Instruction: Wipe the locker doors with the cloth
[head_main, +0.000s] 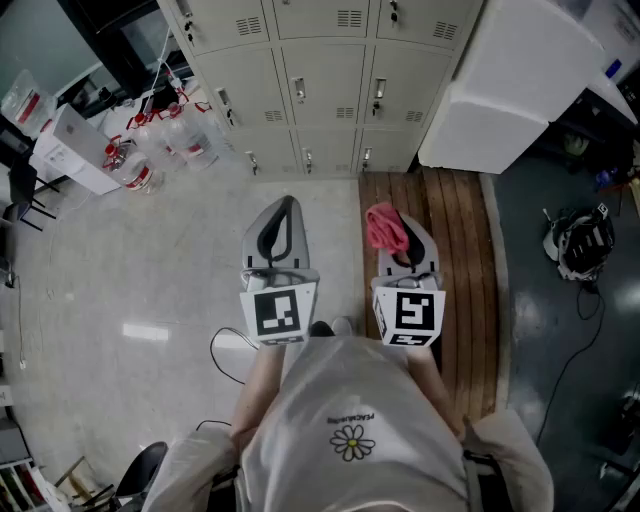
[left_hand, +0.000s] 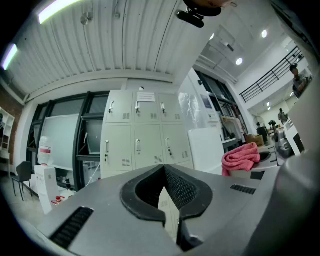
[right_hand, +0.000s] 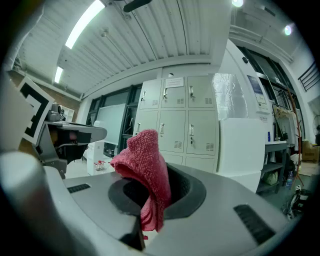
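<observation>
1. My right claw (head_main: 408, 243) is clenched on the pink cloth (right_hand: 144, 162), which bunches up above it.
2. My left claw (left_hand: 164, 169) is pinched closed on itself.
3. Both point at the lockers (head_main: 322, 88), well apart from them.

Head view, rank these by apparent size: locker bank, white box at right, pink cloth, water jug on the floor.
Largest: locker bank.
Next: white box.
Then pink cloth and water jug look about alike. The cloth is nearer the camera, so I won't rank those two.
</observation>
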